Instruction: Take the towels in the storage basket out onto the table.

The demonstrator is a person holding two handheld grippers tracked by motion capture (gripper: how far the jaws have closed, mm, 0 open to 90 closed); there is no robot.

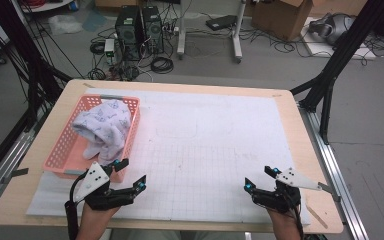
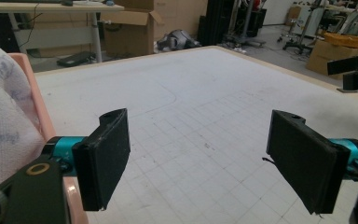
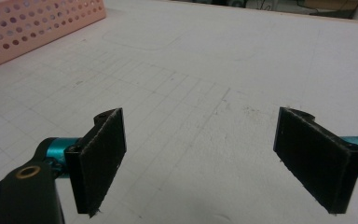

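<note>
A pink perforated basket (image 1: 60, 150) stands at the table's left, with a white patterned cloth (image 1: 105, 125) bundled inside and hanging over its near end. My left gripper (image 1: 129, 175) hovers open just in front of the basket's near right corner, nothing between its jaws. In the left gripper view the cloth (image 2: 0, 116) and the basket's rim (image 2: 30, 88) sit right beside the left jaw of that gripper (image 2: 205, 163). My right gripper (image 1: 261, 178) is open over the mat near the front right. The right gripper view has its jaws (image 3: 205, 158) wide apart above the bare mat, the basket (image 3: 32, 28) far off.
A white gridded mat (image 1: 205, 145) covers most of the wooden table (image 1: 40, 135). Black frame posts stand at both sides. Beyond the far edge lie computer towers (image 1: 140, 30), cables and cardboard boxes (image 1: 285, 17) on the floor.
</note>
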